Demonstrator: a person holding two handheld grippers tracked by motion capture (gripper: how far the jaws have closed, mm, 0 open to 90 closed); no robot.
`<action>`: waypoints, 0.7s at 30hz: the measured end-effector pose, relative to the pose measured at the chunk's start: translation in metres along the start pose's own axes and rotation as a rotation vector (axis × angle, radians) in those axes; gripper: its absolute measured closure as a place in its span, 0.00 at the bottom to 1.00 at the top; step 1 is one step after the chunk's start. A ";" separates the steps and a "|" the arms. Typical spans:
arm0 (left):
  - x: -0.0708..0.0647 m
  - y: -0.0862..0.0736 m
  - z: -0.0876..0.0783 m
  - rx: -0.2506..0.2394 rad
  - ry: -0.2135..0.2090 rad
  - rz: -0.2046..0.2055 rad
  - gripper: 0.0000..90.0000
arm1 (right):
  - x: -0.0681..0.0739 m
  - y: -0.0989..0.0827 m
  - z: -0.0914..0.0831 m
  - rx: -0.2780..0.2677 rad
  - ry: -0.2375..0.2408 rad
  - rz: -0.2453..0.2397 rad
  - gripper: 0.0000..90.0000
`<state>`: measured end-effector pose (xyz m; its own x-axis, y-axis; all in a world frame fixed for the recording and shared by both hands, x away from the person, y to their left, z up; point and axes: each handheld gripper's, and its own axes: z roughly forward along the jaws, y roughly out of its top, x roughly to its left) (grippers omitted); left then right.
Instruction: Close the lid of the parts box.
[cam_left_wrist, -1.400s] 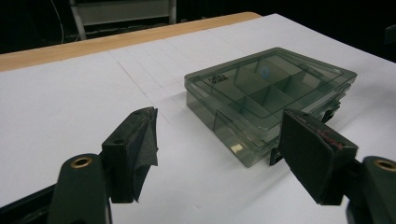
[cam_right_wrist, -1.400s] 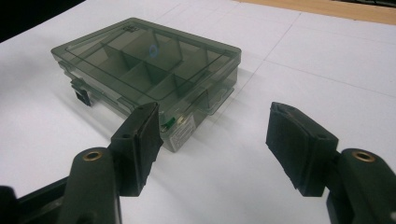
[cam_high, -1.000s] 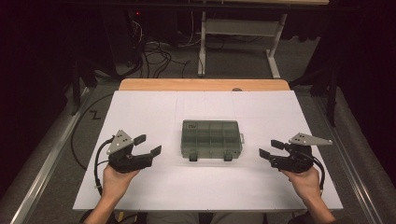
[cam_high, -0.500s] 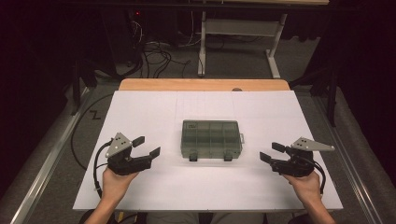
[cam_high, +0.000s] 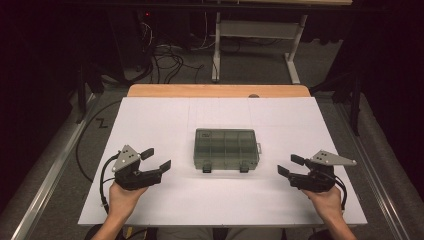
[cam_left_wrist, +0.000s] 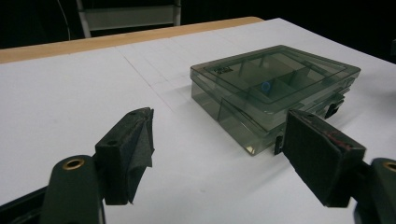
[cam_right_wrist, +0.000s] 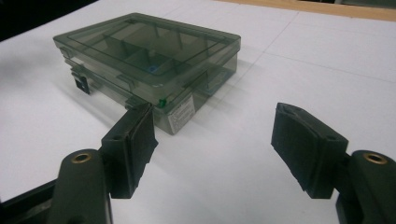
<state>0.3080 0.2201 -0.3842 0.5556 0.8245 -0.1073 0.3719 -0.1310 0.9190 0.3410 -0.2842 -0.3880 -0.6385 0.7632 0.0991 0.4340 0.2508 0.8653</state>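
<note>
- Resting at the centre of the high view is one smoky transparent plastic box (cam_high: 226, 149), lid closed, flat on the white sheet (cam_high: 150, 125) that covers the table.
- Writing: a small dark mark sits at the lid's upper-left corner in the high view; it is too small to read. In the right gripper view a pale label (cam_right_wrist: 181, 113) is stuck on the near end wall of the box; its print is blurred and cannot be read.
- Count: one box; two dark latches (cam_high: 207, 169) on its near edge; inner dividers visible through the lid, compartment count not certain. One small blue item (cam_left_wrist: 265, 87) lies inside, seen in both gripper views.
- Count: two grippers, one in each hand.
- Left gripper (cam_high: 155, 160), lower left of the high view: jaws wide apart, holding nothing, pointing toward the box and well apart from it.
- Right gripper (cam_high: 290, 165), lower right of the high view: jaws wide apart, holding nothing, near the box's right end, not touching.
- A strip of wooden table edge (cam_high: 220, 90) shows beyond the sheet.
</note>
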 end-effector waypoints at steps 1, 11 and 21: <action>0.000 -0.001 0.000 0.000 0.003 -0.002 0.28 | 0.000 -0.001 0.000 0.000 0.000 -0.002 0.36; 0.002 -0.005 -0.002 -0.027 0.017 -0.023 0.28 | 0.000 -0.006 -0.002 -0.017 -0.018 -0.011 0.35; 0.003 -0.010 -0.003 -0.031 0.018 -0.038 0.28 | -0.003 -0.010 -0.003 -0.028 -0.016 0.004 0.35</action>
<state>0.3042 0.2257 -0.3922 0.5277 0.8385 -0.1361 0.3690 -0.0819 0.9258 0.3362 -0.2912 -0.3956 -0.6264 0.7737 0.0952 0.4187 0.2310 0.8782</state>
